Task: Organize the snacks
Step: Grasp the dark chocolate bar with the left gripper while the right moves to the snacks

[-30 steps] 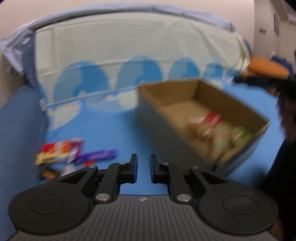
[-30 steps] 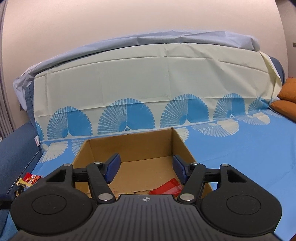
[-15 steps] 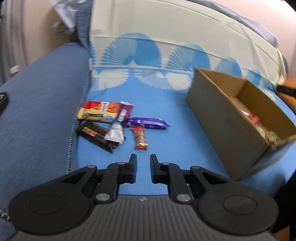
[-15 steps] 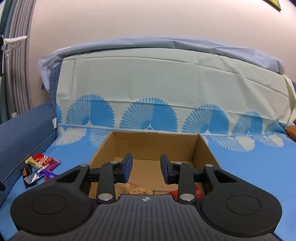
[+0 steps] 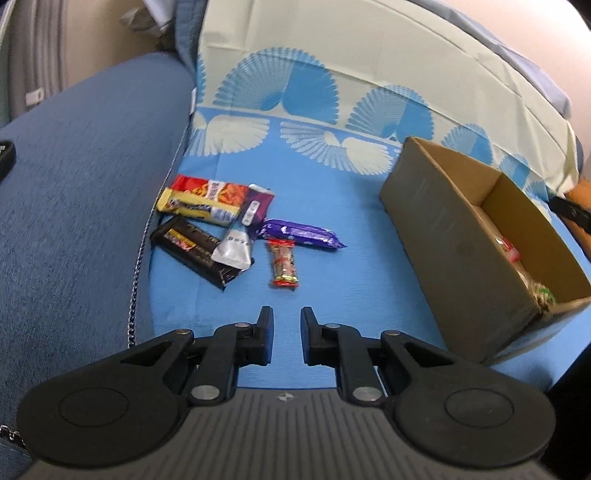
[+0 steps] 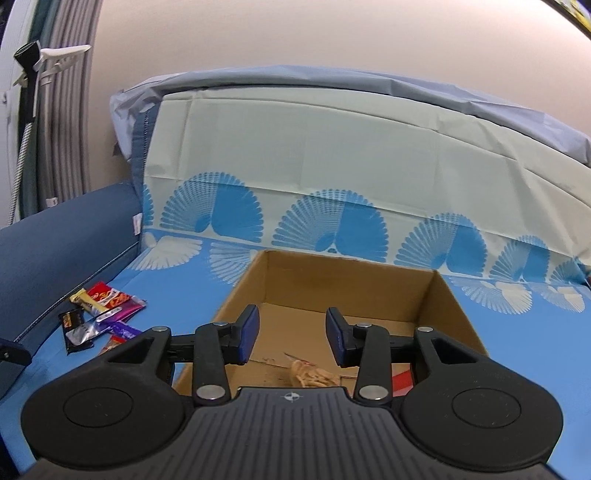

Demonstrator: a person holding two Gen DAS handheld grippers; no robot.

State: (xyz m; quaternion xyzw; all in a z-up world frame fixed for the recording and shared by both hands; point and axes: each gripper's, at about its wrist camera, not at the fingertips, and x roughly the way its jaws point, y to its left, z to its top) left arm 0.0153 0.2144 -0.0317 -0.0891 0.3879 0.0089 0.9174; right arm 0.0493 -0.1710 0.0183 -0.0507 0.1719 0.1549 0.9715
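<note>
labels: too blurred to read | snacks (image 5: 236, 229): glossy foil wrappers, flat bars, heaped on blue cloth (image 5: 332, 206) left of box (image 5: 458, 236) | box: plain cardboard, open top, few packets inside | left gripper (image 5: 287, 334): closed, empty | right gripper (image 6: 291, 336): opening, empty, above box (image 6: 347, 295)

— Behind the sofa (image 6: 55, 236)?
— Plain pinkish wall (image 6: 295, 33), evenly lit. Grey curtain folds (image 6: 62, 122) left of the sofa's back.
— Over the sofa?
— Blue cloth with fan prints (image 5: 332, 206) on the seat, cream part (image 6: 314, 147) up the backrest, pale blue sheet (image 6: 369, 79) along the top. Dark blue armrest bare at the left.
</note>
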